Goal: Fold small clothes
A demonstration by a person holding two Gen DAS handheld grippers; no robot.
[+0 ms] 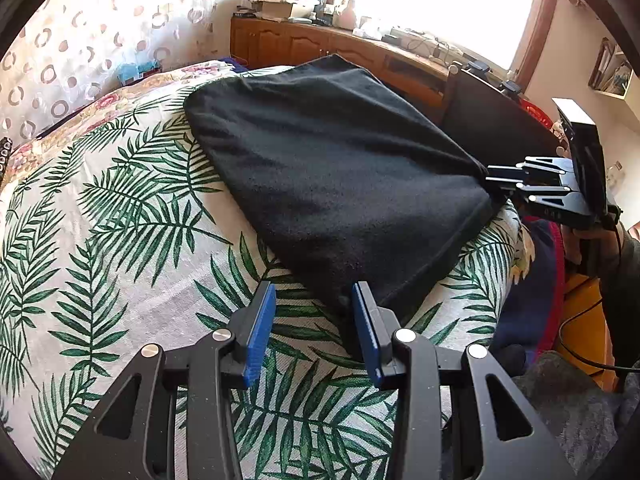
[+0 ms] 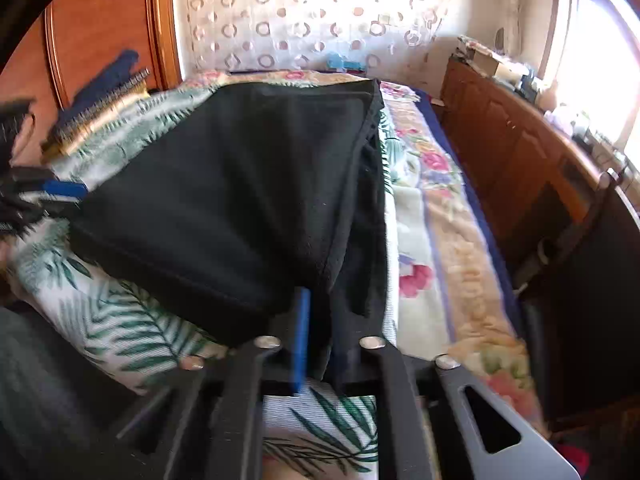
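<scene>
A black garment (image 1: 332, 168) lies folded on a palm-leaf bed cover (image 1: 120, 240). My left gripper (image 1: 314, 304) is open, its blue pads either side of the garment's near corner, which lies between them on the cover. My right gripper (image 1: 492, 178) is shut on the garment's right corner and holds it lifted a little. In the right wrist view the garment (image 2: 240, 184) hangs from the right gripper (image 2: 320, 320), pinched between its fingers, and the left gripper (image 2: 64, 190) shows at the far left edge.
A wooden cabinet (image 1: 320, 46) with clutter on top runs under a bright window at the back. A patterned curtain (image 1: 80, 40) hangs at the left. A floral blanket (image 2: 440, 220) lies beyond the leaf cover. A dark chair (image 1: 492, 120) stands at the right.
</scene>
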